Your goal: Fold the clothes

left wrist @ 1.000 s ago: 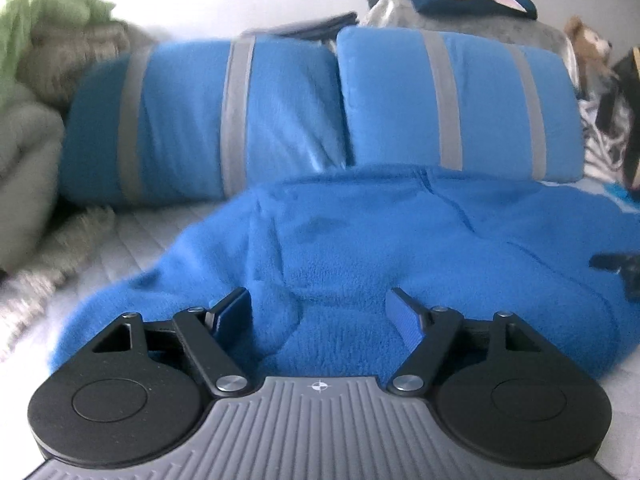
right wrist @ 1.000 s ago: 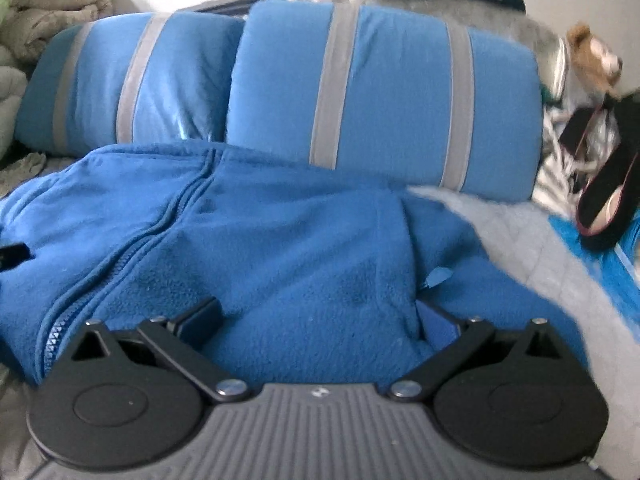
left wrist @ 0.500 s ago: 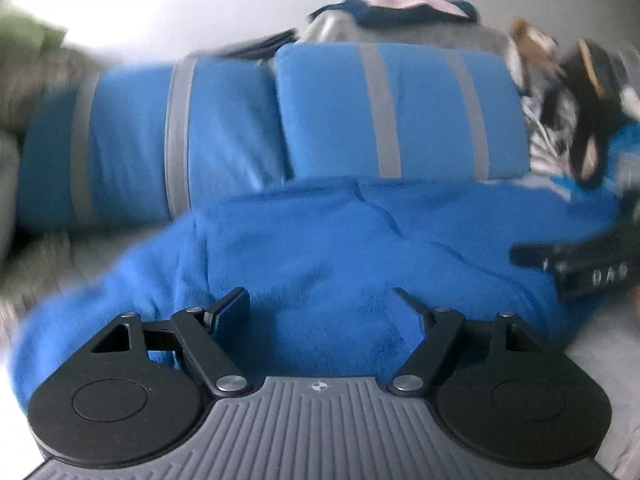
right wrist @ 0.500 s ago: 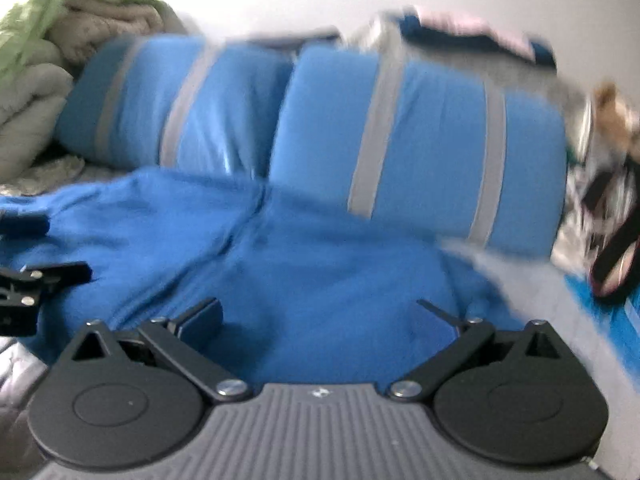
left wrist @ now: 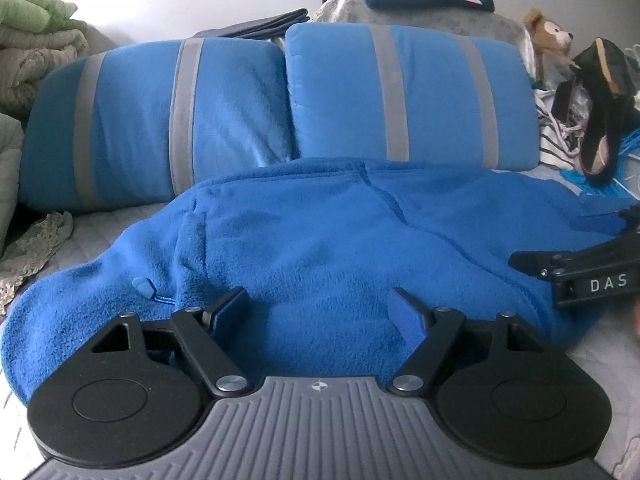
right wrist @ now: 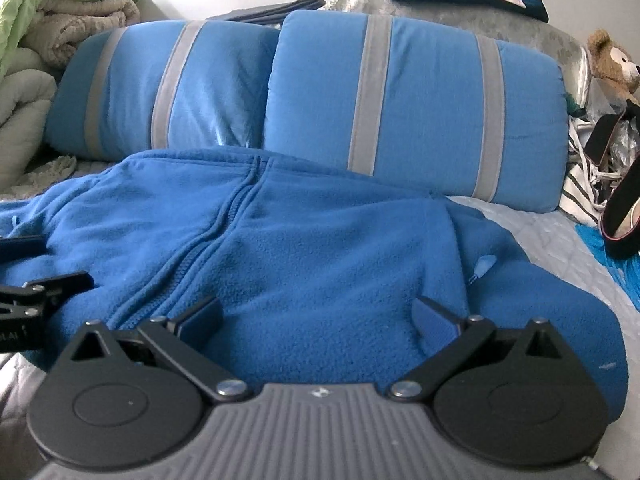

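A blue fleece zip jacket (left wrist: 320,240) lies spread on the bed, its zipper (right wrist: 224,232) running away from me in the right wrist view. My left gripper (left wrist: 318,308) is open, low over the jacket's near left part, with fleece bulging between its fingers. My right gripper (right wrist: 318,316) is open too, low over the near right part just right of the zipper. Each gripper shows at the edge of the other's view: the right gripper (left wrist: 580,272) and the left gripper (right wrist: 32,292). Small zip pulls (left wrist: 144,286) (right wrist: 484,264) lie on the fleece.
Two blue pillows with grey stripes (left wrist: 408,92) (right wrist: 160,88) lie behind the jacket. Folded blankets (right wrist: 68,20) are stacked at the far left. A teddy bear (right wrist: 612,64), a dark bag (left wrist: 604,92) and striped cloth sit at the right. Grey quilted bed cover (right wrist: 560,236) shows at the right.
Both views have shifted a little, and each gripper has come into the edge of the other's view. The jacket lies as before, and both pairs of jaws stay wide.
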`<act>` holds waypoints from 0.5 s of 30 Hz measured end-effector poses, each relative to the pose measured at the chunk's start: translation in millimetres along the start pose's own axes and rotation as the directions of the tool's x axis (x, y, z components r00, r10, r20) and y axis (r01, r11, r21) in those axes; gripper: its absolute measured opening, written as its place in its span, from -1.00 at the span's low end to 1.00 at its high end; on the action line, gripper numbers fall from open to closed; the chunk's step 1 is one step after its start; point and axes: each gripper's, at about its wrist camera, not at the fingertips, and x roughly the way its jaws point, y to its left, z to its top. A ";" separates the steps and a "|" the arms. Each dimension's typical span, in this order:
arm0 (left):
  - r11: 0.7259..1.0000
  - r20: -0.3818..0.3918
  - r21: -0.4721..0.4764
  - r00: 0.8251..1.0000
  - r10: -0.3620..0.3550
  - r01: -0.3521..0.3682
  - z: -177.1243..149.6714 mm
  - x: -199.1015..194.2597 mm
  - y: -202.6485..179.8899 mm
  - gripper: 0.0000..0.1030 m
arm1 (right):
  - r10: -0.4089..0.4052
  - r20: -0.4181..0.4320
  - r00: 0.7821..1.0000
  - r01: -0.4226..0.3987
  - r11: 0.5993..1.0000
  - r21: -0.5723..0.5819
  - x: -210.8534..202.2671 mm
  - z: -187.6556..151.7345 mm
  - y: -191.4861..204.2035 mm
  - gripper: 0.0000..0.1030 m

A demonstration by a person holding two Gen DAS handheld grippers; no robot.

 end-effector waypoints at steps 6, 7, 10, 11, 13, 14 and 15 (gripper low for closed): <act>1.000 0.017 -0.004 1.000 0.018 -0.018 -2.0 -2.9 -2.8 0.50 | -0.037 0.025 0.999 0.037 0.999 -0.018 -3.3 -2.5 5.6 0.98; 1.000 0.017 -0.006 1.000 0.021 -0.021 -1.8 -3.0 -3.1 0.50 | -0.038 0.027 0.999 0.039 0.999 -0.020 -3.5 -2.8 5.9 0.98; 0.999 0.017 -0.005 0.999 0.032 -0.032 -1.1 -2.6 -4.9 0.50 | -0.040 0.028 0.999 0.040 0.999 -0.021 -3.4 -2.8 6.0 0.98; 0.999 0.018 -0.005 0.999 0.034 -0.034 -0.8 -2.4 -5.4 0.50 | -0.041 0.027 0.999 0.041 0.999 -0.021 -3.4 -2.7 6.2 0.98; 0.999 0.020 -0.004 0.999 0.039 -0.039 -0.9 -2.4 -6.5 0.50 | -0.042 0.026 0.999 0.043 0.999 -0.023 -3.5 -2.2 6.6 0.98; 0.999 0.022 -0.002 0.999 0.041 -0.041 -1.3 -2.4 -7.0 0.50 | -0.043 0.025 0.999 0.043 0.999 -0.024 -3.4 -2.0 6.7 0.98; 0.999 0.024 -0.001 0.999 0.043 -0.043 -1.7 -2.7 -7.5 0.50 | -0.043 0.025 0.999 0.044 0.999 -0.025 -3.4 -1.8 7.0 0.98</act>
